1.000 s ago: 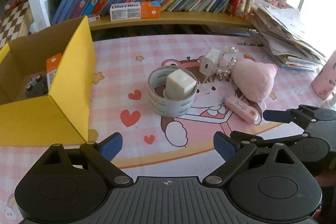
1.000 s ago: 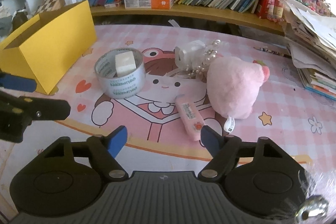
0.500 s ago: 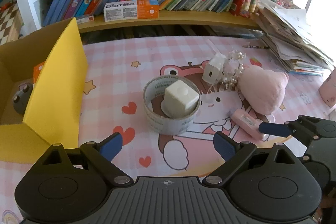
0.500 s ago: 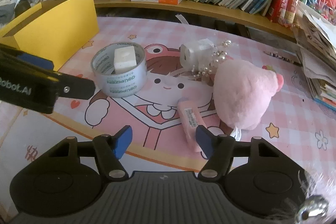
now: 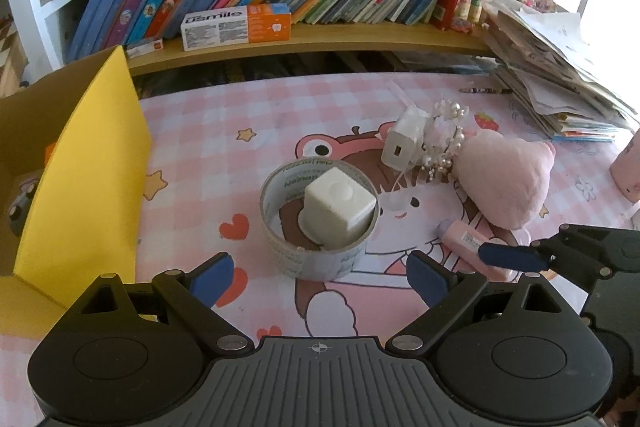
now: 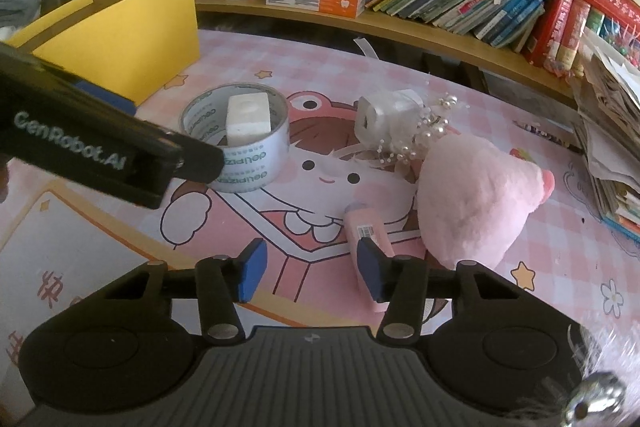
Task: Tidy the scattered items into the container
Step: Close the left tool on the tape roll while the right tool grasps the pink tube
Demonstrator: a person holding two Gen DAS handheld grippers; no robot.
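A grey tape roll [image 5: 320,259] lies on the pink mat with a white cube [image 5: 340,203] inside it. My left gripper [image 5: 320,279] hangs open just in front of the roll, with nothing between its fingers. To the right lie a white charger [image 5: 400,143], a pearl hair ornament [image 5: 440,143], a pink plush [image 5: 504,183] and a small pink tube [image 6: 362,223]. My right gripper [image 6: 311,269] is low over the mat and its jaws are closing. Its right finger [image 6: 370,267] covers the tube's near end, and the gap between the pads holds only mat. The yellow box [image 5: 92,167] stands at the left.
A wooden shelf [image 5: 320,43] of books runs along the back, with a toothpaste carton [image 5: 236,25] on it. A stack of papers [image 5: 552,67] leans at the right, and a pink cup [image 5: 628,171] stands at the right edge. The left gripper's black body [image 6: 100,147] crosses the right wrist view.
My left gripper has moved right and closer to the tape roll, so the yellow box has slid toward the left edge. The right gripper's jaws have narrowed and sit closer to the pink tube.
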